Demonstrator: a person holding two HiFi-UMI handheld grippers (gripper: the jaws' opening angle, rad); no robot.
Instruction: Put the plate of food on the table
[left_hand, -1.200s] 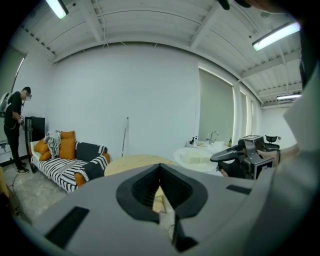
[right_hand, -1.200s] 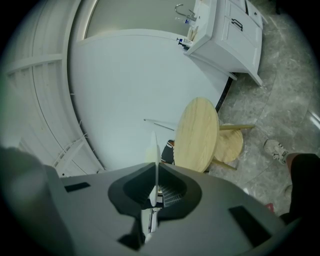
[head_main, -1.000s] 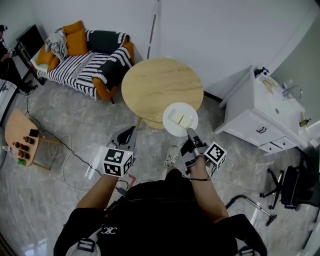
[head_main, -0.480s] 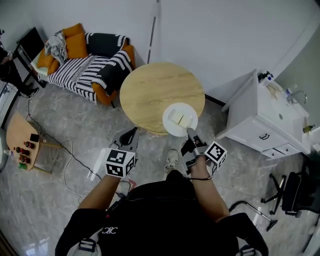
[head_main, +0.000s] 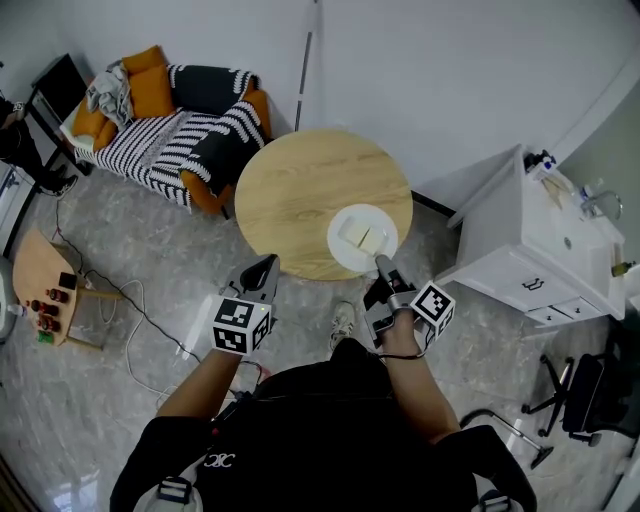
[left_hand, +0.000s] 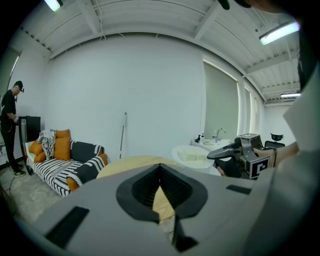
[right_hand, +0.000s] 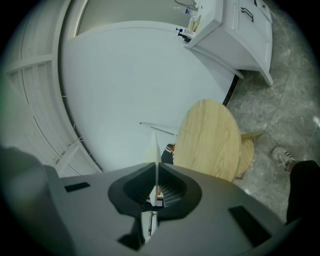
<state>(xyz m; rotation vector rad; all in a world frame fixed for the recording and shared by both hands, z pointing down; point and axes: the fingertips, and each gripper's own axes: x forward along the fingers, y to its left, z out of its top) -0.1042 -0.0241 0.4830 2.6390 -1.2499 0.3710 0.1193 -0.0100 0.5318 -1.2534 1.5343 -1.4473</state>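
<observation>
Plate (head_main: 343, 257), white and round, carries pale blocks of food (head_main: 361, 236) and is over the near right part of the round wooden table (head_main: 295, 190), inside its edge as the head view shows it. From the left gripper view the plate (left_hand: 186, 150) appears raised clear of the tabletop. Right gripper (head_main: 380, 266): jaws closed on the plate's near rim, which runs edge-on between them in the right gripper view (right_hand: 155, 150). Left gripper (head_main: 262, 272): held low at the table's near left edge, well apart from the plate; its jaws (left_hand: 160, 172) meet at the tips with nothing between them, pointing across the table.

A shoe (head_main: 344, 319) rests on the grey stone floor (head_main: 130, 400) between the two grippers. Beyond the table stands a striped sofa (head_main: 175, 125) with orange cushions. To the right is a white cabinet (head_main: 510, 245) with a sink. At far left are a small wooden stand (head_main: 35, 270) and a person (left_hand: 9, 127) standing.
</observation>
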